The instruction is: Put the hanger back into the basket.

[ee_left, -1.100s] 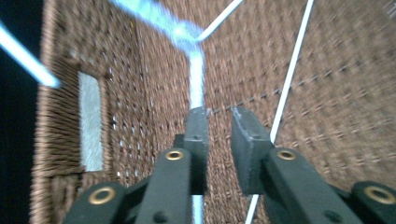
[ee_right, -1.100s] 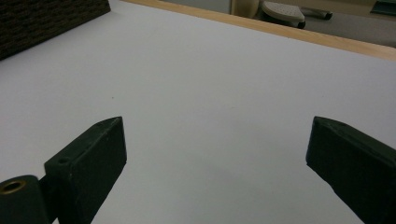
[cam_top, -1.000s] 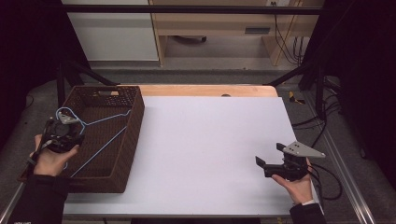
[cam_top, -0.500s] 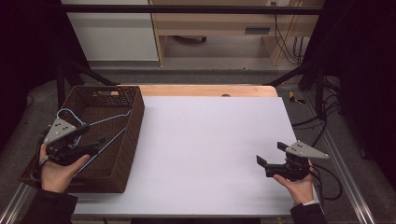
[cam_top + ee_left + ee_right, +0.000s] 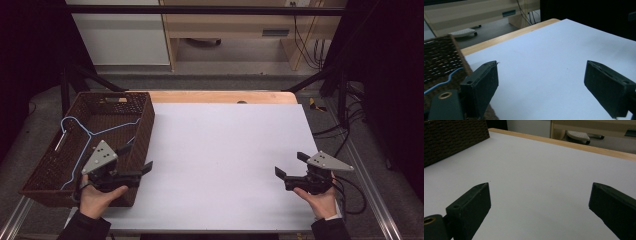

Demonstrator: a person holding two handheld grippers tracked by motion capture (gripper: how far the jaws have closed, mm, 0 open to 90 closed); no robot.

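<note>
Wicker basket [image 5: 60, 165] under left gripper [image 5: 134, 159], jaws apart | right gripper [image 5: 290, 165] low, jaws apart

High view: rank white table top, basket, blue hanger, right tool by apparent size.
1. White table top
2. Basket
3. Blue hanger, inside the basket
4. Right tool, roughly matching the left tool

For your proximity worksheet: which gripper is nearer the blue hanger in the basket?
Left. The left gripper sits at the basket's near corner beside the blue hanger; the right gripper is across the table.
</note>
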